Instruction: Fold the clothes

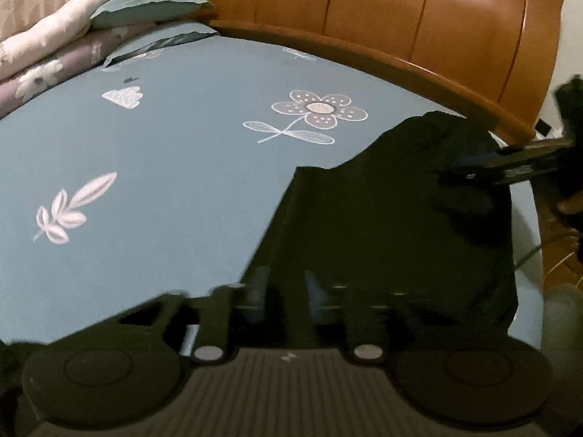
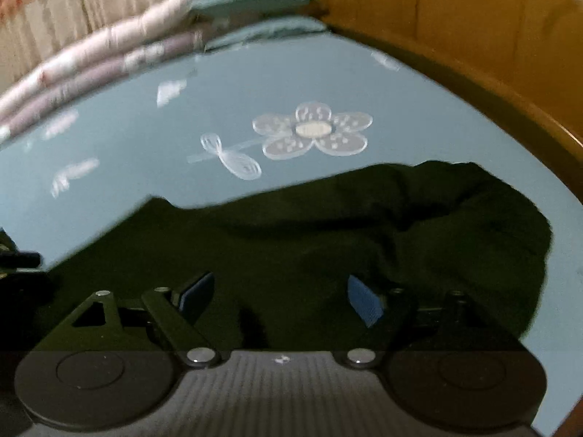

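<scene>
Black fabric, one dark garment (image 2: pixel 328 225), was seen spread on the blue flowered bed sheet (image 1: pixel 164 153), filling the lower centre and right of both wrist views. In the left wrist view the left tongs (image 1: pixel 282 287) were nearly closed at the bottom centre, right at the garment's near left edge; whether cloth was pinched could not be told, dark on dark and blurred. In the right wrist view the right tongs (image 2: pixel 280 296) stood wide open over the garment's near edge, blue pads (image 2: pixel 364 300) apart, nothing gripped. The garment's long axis was judged to run left to right across that frame, bunched at the right end near the wooden footboard (image 2: pixel 473 54). The right tongs were judged nearer the bunched end. Folded bedding (image 1: pixel 54 47) lay stacked upper left.
</scene>
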A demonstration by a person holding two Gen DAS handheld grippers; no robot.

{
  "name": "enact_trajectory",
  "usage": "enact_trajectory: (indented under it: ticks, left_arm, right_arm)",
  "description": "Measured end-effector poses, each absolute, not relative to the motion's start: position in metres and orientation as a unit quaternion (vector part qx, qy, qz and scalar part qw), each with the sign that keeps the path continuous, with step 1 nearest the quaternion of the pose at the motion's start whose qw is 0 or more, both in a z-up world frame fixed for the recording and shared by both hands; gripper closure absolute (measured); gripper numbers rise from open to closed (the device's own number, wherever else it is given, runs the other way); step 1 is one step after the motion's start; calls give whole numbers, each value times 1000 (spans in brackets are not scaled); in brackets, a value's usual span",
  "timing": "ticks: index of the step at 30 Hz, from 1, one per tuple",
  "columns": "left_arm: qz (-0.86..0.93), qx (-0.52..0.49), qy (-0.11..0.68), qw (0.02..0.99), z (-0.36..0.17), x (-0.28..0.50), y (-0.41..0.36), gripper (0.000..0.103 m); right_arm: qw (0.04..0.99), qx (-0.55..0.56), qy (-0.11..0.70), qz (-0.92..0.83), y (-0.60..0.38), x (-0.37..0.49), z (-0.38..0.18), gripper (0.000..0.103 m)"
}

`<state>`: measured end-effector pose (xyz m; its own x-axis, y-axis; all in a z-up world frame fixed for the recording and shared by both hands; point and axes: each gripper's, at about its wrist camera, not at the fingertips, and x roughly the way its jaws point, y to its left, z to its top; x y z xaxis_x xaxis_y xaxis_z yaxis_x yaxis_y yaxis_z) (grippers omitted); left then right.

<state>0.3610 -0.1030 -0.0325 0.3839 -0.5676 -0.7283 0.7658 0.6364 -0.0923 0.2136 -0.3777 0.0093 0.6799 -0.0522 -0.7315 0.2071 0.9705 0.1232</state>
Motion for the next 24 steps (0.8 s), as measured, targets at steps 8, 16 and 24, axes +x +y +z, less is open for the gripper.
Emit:
enact_trajectory:
  ticks: [8,16,24]
  left_arm:
    - [-425,157,422,786,-54,388,-108,89]
    - [-443,170,431,768,-59,394,-108,90]
    - [-448,127,426,776,-38,398,-97,103]
  right_arm:
    - [911,134,380,-84,-360,179,17,18]
    - [906,143,386,-96,-358,181,10,18]
    - [907,137,388,-91,-354,187,10,18]
